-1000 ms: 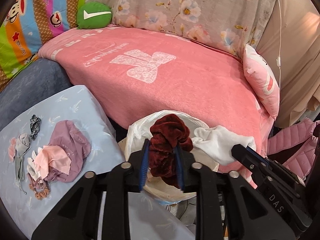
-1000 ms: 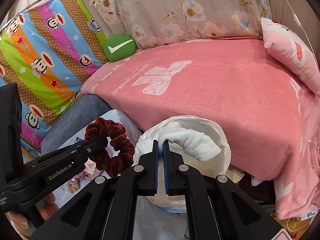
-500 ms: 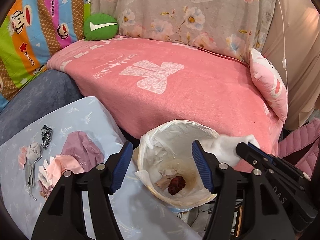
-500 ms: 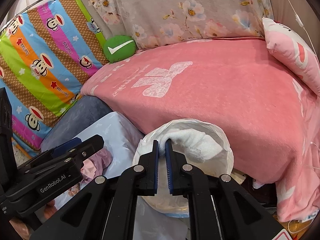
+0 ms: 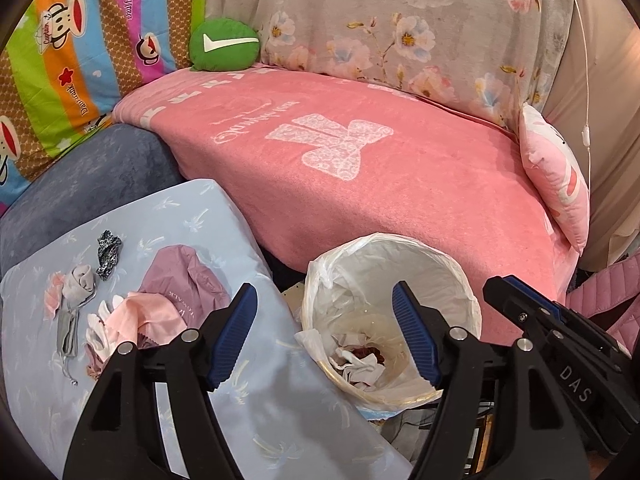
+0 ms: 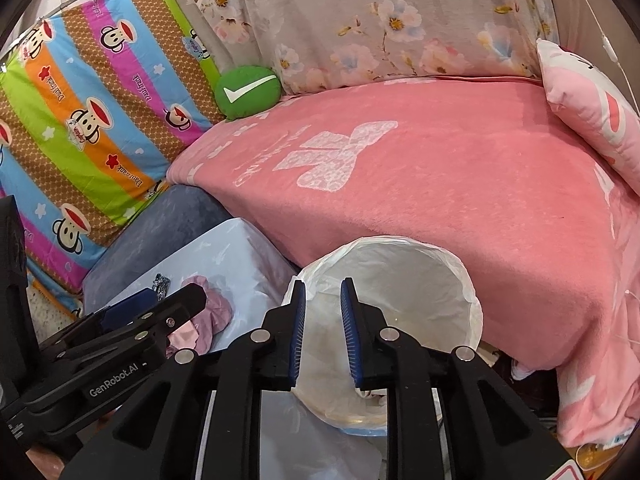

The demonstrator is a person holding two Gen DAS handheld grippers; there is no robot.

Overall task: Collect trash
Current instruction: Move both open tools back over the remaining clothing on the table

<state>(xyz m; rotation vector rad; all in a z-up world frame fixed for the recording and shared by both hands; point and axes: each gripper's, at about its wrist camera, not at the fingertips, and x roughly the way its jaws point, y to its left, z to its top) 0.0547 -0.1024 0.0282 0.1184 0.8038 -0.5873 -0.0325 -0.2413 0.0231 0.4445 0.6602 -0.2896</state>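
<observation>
A waste bin with a white liner stands between the light blue table and the pink bed; it also shows in the right wrist view. Inside lie a white cloth and the dark red scrunchie. My left gripper is open and empty above the bin's left rim. My right gripper is open and empty over the bin. On the table lie a mauve bag, a pink cloth, a grey sock and a patterned scrunchie.
The light blue table fills the lower left. A pink blanket covers the bed behind the bin. A green cushion and a pink pillow lie on the bed. A pink quilted item is at the right.
My left gripper opened and the dark red scrunchie dropped into the bin. My right gripper then opened and the white cloth fell in on top.
</observation>
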